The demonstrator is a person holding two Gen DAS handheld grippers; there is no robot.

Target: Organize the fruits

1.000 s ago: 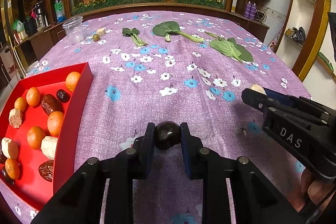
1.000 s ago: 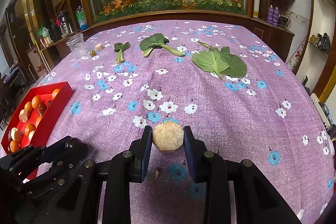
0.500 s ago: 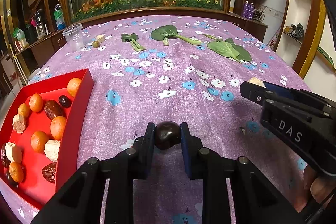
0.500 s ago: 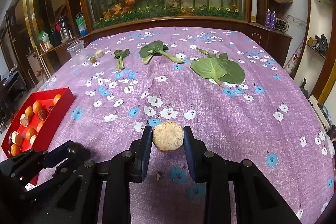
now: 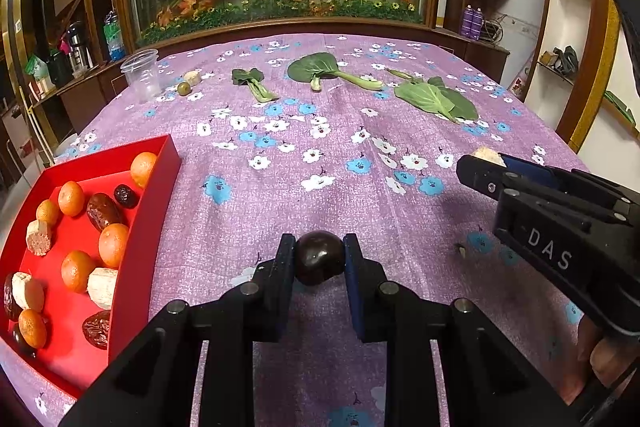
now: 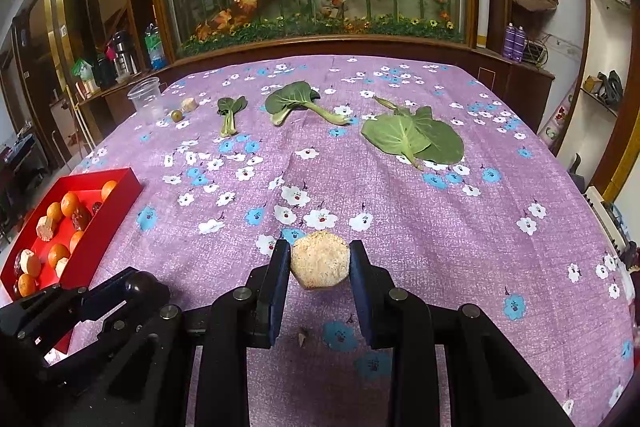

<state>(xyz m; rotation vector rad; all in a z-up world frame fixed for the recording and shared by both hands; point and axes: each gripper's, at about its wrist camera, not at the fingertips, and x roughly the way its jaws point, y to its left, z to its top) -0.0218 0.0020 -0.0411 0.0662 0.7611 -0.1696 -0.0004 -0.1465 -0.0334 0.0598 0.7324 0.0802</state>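
Observation:
My left gripper [image 5: 319, 263] is shut on a dark round fruit [image 5: 319, 262] and holds it above the purple cloth, right of the red tray [image 5: 132, 255]. The tray holds several oranges, dates and pale cut pieces. My right gripper [image 6: 319, 265] is shut on a pale beige cut fruit piece [image 6: 319, 259] over the middle of the cloth. The right gripper also shows in the left wrist view [image 5: 486, 163], the left gripper in the right wrist view [image 6: 138, 285]. The tray [image 6: 116, 215] lies far left in the right wrist view.
A floral purple cloth [image 5: 360, 195] covers the table. At the far side lie green leaves [image 5: 436, 99], bok choy [image 5: 320, 69], a small leaf stalk [image 5: 252, 83], a clear plastic cup [image 5: 142, 73], a small green fruit [image 5: 184, 89] and a pale piece [image 5: 193, 78].
Both grippers have risen and drawn back a little with their fruits still held; the table and tray look slightly farther away.

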